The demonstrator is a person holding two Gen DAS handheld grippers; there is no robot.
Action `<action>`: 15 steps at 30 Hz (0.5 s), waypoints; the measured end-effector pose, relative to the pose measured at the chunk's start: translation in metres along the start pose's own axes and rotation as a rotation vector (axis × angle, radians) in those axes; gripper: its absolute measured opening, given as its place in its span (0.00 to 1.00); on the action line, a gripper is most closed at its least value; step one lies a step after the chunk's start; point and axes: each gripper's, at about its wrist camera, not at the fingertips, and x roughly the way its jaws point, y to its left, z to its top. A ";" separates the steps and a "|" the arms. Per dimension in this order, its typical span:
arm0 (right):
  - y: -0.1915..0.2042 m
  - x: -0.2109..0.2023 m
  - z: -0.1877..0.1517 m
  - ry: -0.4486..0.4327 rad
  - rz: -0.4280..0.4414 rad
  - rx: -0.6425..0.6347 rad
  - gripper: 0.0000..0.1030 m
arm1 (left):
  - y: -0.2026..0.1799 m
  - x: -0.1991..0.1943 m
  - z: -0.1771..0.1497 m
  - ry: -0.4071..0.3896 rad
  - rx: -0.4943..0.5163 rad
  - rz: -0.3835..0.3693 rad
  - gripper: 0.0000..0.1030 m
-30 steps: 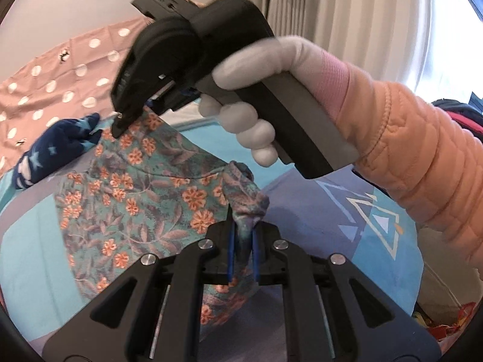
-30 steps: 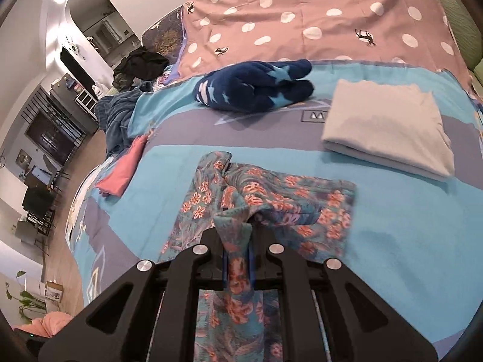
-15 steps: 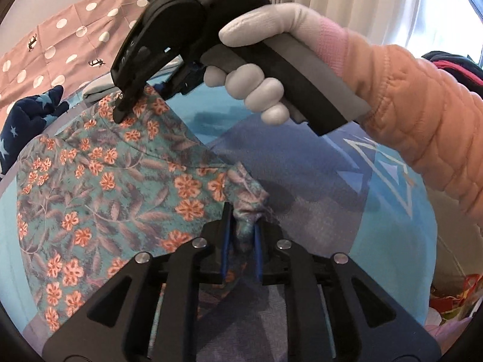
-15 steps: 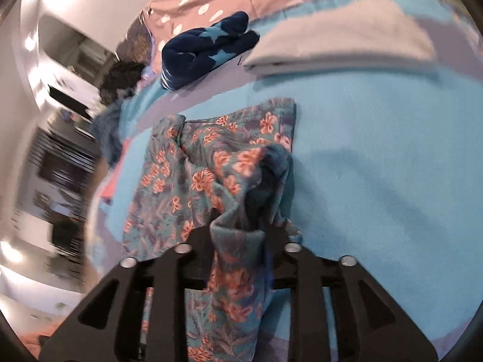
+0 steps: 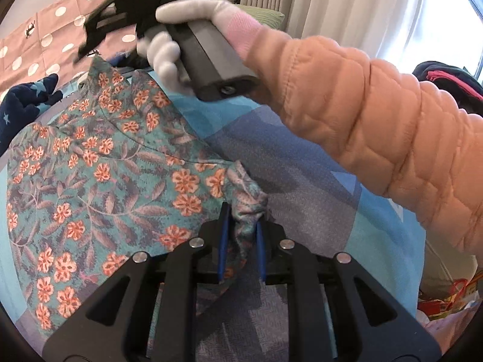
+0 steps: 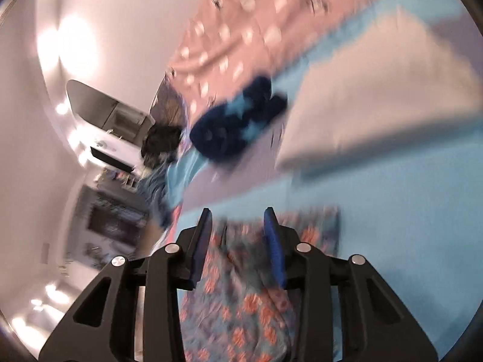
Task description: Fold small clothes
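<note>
Both tongs are opening: left tongs (image 5: 241, 235) loosening around the teal orange-flowered garment's (image 5: 99, 181) bunched corner, right tongs (image 6: 238, 241) released above it.

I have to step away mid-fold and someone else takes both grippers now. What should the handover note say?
Left gripper: jaws opening, a bunched corner of the floral garment between the pads.
Right gripper: jaws opening, clear of the cloth, which lies below.
Garment lies spread on the blue bedspread; a folded beige piece and navy star item sit beyond.
Left: release, smooth, finish folding.
</note>
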 end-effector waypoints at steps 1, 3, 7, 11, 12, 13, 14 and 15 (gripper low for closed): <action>0.003 -0.003 0.003 -0.019 -0.074 -0.027 0.35 | 0.002 0.000 0.000 -0.001 -0.004 -0.004 0.17; 0.008 -0.007 0.004 -0.039 -0.260 -0.087 0.35 | 0.007 0.001 0.000 -0.002 -0.012 -0.012 0.17; 0.020 -0.023 -0.015 -0.007 -0.299 -0.183 0.35 | 0.015 -0.004 0.000 -0.015 -0.018 -0.021 0.24; 0.052 -0.050 -0.064 0.025 -0.289 -0.349 0.35 | 0.026 -0.041 -0.005 -0.093 -0.026 0.008 0.45; 0.059 -0.057 -0.082 0.031 -0.277 -0.379 0.35 | 0.033 -0.053 -0.007 -0.112 -0.043 0.009 0.46; 0.067 -0.065 -0.103 0.042 -0.254 -0.407 0.35 | 0.041 -0.066 -0.010 -0.133 -0.069 0.014 0.48; 0.071 -0.070 -0.119 0.047 -0.240 -0.419 0.35 | 0.056 -0.082 -0.016 -0.164 -0.113 0.034 0.50; 0.078 -0.076 -0.140 0.046 -0.225 -0.436 0.35 | 0.065 -0.090 -0.021 -0.181 -0.139 0.053 0.53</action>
